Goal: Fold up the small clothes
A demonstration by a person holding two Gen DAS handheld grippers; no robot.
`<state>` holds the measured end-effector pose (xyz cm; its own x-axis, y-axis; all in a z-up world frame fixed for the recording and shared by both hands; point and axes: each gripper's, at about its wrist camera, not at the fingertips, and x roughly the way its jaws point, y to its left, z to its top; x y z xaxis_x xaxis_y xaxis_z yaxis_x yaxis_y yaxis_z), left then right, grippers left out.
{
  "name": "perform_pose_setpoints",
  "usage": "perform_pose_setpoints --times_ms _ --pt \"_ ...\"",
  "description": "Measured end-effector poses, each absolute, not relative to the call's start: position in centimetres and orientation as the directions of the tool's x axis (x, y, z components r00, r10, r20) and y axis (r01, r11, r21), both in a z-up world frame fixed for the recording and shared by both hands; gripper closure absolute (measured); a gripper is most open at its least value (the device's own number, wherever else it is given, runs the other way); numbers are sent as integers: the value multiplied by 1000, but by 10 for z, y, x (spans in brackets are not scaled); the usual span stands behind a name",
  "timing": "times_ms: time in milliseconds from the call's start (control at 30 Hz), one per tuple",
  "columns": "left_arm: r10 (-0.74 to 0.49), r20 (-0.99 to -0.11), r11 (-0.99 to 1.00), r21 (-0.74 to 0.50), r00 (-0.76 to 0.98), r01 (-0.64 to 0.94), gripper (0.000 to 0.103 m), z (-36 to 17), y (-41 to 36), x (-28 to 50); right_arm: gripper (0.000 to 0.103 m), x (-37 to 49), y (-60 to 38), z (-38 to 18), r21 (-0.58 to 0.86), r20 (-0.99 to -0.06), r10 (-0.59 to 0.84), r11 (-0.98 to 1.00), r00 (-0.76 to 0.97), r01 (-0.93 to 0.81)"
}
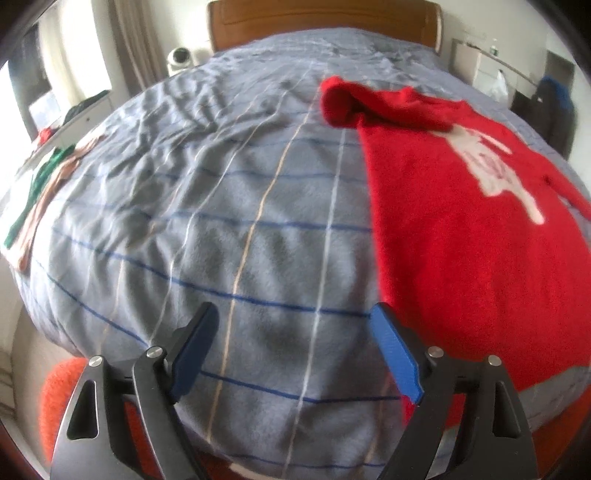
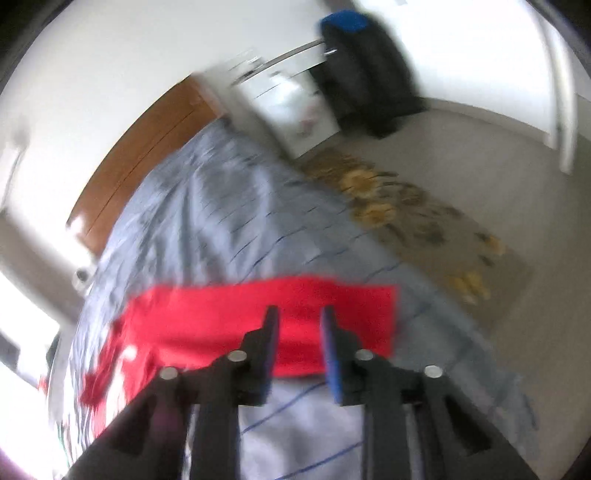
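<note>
A red sweater (image 1: 461,221) with a white figure on its front lies spread on the right half of the grey striped blanket (image 1: 221,221). One of its sleeves is bunched at the far end (image 1: 343,99). My left gripper (image 1: 293,312) hovers over bare blanket near the bed's front edge, open wide and empty, its right finger close to the sweater's left edge. In the blurred right wrist view the red sweater (image 2: 207,325) lies as a flat band across the bed. My right gripper (image 2: 299,314) stands over its near edge with jaws apart, and no cloth is pinched.
Green and brown clothes (image 1: 40,184) lie at the bed's left edge. An orange fuzzy thing (image 1: 55,391) sits below the bed's front. The wooden headboard (image 1: 321,22) closes the far end. Right of the bed are a patterned rug (image 2: 417,214), a white cabinet (image 2: 291,107) and a dark bag (image 2: 365,70).
</note>
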<state>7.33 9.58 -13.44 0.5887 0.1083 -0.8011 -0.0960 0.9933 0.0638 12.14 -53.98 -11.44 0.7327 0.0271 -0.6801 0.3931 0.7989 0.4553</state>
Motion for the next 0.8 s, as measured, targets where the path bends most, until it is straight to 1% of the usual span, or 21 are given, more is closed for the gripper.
perform_pose_setpoints --times_ms 33,67,100,133,200,233,300,367,400,433,467,533,567,600,633,700,800 --pt "99 -796 995 64 597 -80 17 -123 95 76 60 123 -536 -125 439 -700 23 803 714 404" --pt "90 -791 996 61 605 -69 17 -115 94 79 60 125 -533 -138 401 -735 -3 805 678 438" --pt "77 -783 997 53 618 -57 17 -103 94 84 65 123 -528 -152 347 -768 -52 804 639 483" --pt "56 -765 998 40 641 -39 17 -84 93 94 71 119 -523 -152 321 -761 -95 804 642 500" --pt "21 -742 1000 15 670 -15 16 -59 92 112 71 109 -503 -142 274 -741 -157 818 653 507" --pt "-9 -732 1000 -9 681 4 14 -45 89 129 71 106 -495 -138 272 -730 -160 824 665 497" --pt "-91 -736 996 -75 671 53 14 -24 80 171 70 93 -468 -124 308 -669 -133 846 731 435" --pt "-176 -759 984 -131 627 118 13 -18 65 216 66 83 -448 -119 315 -629 -121 864 768 394" --pt "-188 -766 982 -134 614 133 13 -19 58 233 63 77 -433 -118 312 -606 -116 876 787 369" --pt "-187 -787 981 -120 588 152 13 -22 45 264 57 70 -419 -119 305 -584 -111 888 804 344" --pt "-182 -800 981 -112 571 156 13 -26 38 279 56 65 -407 -122 292 -572 -111 898 813 329" --pt "-177 -842 981 -109 511 160 14 -42 20 321 56 59 -387 -131 257 -576 -104 919 811 300" --pt "-170 -858 982 -108 484 155 14 -52 11 340 56 59 -374 -138 232 -603 -84 933 793 275" --pt "-161 -866 984 -103 474 147 14 -59 6 350 56 62 -370 -140 231 -614 -59 940 787 251" --pt "-151 -874 986 -99 463 135 14 -70 -1 364 56 64 -365 -139 225 -605 -37 950 795 216" --pt "-154 -886 985 -105 437 135 14 -85 -16 381 55 67 -360 -138 193 -601 -55 958 798 212" --pt "-131 -907 986 -78 401 147 14 -108 -31 403 55 80 -361 -149 199 -639 -33 958 768 207"
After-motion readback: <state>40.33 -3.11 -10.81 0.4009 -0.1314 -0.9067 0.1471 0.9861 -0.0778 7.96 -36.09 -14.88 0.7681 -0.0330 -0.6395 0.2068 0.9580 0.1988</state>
